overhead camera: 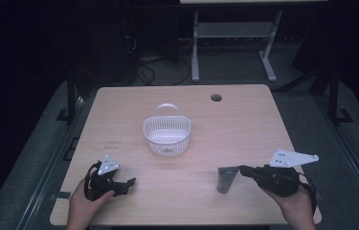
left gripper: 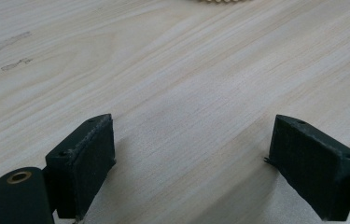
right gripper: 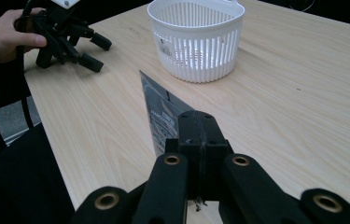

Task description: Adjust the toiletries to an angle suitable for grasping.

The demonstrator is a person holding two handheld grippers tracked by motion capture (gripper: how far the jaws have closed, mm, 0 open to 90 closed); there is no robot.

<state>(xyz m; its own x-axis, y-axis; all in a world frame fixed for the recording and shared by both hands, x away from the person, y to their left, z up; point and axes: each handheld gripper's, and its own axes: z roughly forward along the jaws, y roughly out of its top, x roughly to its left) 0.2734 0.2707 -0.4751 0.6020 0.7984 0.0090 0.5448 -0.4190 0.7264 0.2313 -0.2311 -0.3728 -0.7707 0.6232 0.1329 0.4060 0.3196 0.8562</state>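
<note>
I'm pinching the dark packet point(right gripper: 159, 114) tight in my right claw point(right gripper: 199, 135), holding it just above the desk point(overhead camera: 244, 124). Left claw point(left gripper: 191, 158) is idling wide open. Next I'm probably carrying it ahead into the white basket point(right gripper: 196, 42).

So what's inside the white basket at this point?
The white basket looks empty: the high view shows its bare slotted floor. In the right gripper view its near wall hides the bottom. The dark packet is outside, in the right hand-held gripper.

Lab/test rm: dark, wood surface point(overhead camera: 244, 124) w/ cable hole point(overhead camera: 216, 97); cables point(overhead camera: 143, 67) on floor upper left, desk frame point(overhead camera: 234, 43) top centre.
</note>
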